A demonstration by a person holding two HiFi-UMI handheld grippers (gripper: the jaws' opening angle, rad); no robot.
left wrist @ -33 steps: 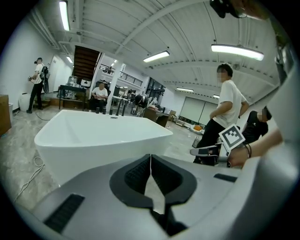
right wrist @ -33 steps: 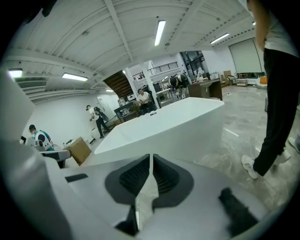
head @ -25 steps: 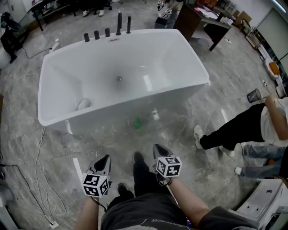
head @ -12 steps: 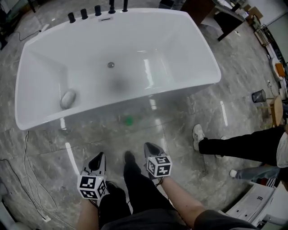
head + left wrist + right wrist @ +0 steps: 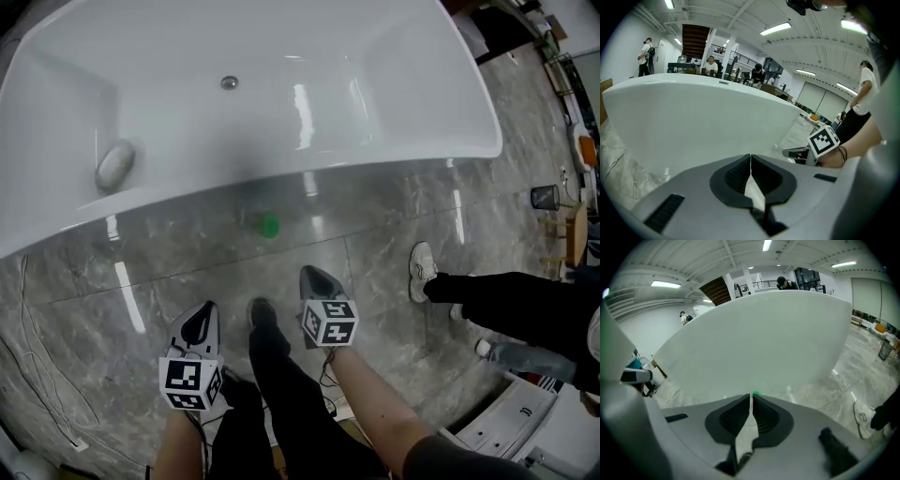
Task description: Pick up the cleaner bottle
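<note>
At twelve o'clock from my grippers the white bathtub (image 5: 394, 141) fills the head view. On the grey floor (image 5: 394, 244), just beside the tub's near wall, sits a small green blob. I take it for the cleaner bottle (image 5: 269, 225), though it is too blurred to be sure. It lies at about eleven o'clock of my right gripper (image 5: 314, 277) and one o'clock of my left gripper (image 5: 201, 317), apart from both. Both claws are clenched on nothing; in each gripper view the jaws meet at their tips. By my reading no part of the pick is done. The approach, opening a claw, the grasp and the lift are all left.
</note>
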